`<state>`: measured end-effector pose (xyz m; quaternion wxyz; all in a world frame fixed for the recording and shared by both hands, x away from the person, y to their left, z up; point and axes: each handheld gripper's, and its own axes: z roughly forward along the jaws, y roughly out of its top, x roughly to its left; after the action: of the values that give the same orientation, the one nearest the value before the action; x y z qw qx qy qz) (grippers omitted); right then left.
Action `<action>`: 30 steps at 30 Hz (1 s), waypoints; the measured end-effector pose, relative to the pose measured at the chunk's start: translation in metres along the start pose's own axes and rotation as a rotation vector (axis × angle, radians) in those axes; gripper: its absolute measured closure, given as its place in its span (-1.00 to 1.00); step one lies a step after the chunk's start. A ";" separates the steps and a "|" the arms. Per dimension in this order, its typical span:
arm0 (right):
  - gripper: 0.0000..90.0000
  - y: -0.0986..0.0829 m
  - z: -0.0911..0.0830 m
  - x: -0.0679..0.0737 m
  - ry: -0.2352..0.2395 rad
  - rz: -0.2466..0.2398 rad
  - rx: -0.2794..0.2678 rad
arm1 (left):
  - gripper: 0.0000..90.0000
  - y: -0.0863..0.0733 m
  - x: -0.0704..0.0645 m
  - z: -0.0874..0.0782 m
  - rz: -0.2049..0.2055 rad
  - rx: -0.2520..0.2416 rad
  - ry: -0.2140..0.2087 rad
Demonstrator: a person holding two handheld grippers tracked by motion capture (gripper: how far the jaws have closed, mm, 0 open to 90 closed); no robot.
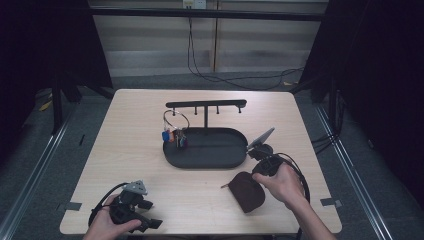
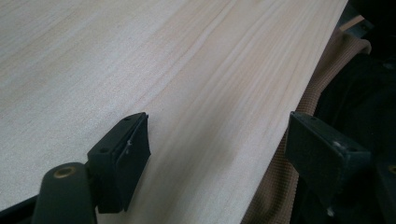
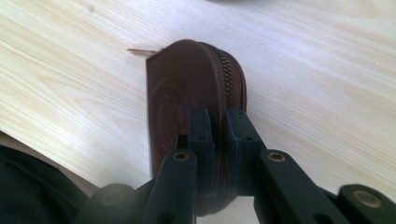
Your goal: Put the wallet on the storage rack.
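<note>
Brown pouch (image 3: 187, 93) pinched between the jaws of the right gripper (image 3: 219, 135), which are pressed against its zipped edge, one jaw on each face. In the high view the pouch (image 1: 247, 191) lies on the counter (image 1: 130, 145) at about 5 o'clock from the black tray (image 1: 205, 150), with the right gripper (image 1: 265, 165) at the pouch's 1 o'clock end. The right hand (image 1: 285, 182) comes in from 5 o'clock, forearm angled toward the counter's middle. The left gripper (image 2: 217, 140) has its jaws spread wide (nothing between them) over the bare near edge of the counter. In the high view the left hand (image 1: 107, 225) holds the left gripper (image 1: 150, 212) low at the 7 o'clock corner, jaws aimed toward 3 o'clock. Keys (image 1: 175, 136) hang at the tray's 9 o'clock end.
</note>
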<state>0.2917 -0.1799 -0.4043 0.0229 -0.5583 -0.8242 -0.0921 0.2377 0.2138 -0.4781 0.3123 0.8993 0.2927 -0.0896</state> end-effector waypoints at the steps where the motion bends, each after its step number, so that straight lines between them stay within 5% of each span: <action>1: 0.83 0.001 -0.001 0.001 -0.002 -0.001 0.008 | -0.51 0.000 0.000 0.000 0.000 0.000 0.000; 16: 0.88 0.007 -0.013 0.011 -0.045 -0.032 0.023 | -0.51 0.000 0.001 -0.002 0.017 0.006 0.006; 30: 0.88 0.008 -0.034 0.006 -0.064 -0.025 0.014 | -0.51 0.000 0.000 -0.001 0.003 0.000 0.006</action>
<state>0.2948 -0.1778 -0.3692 -0.0006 -0.5505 -0.8320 -0.0687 0.2376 0.2145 -0.4778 0.3113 0.9001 0.2924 -0.0864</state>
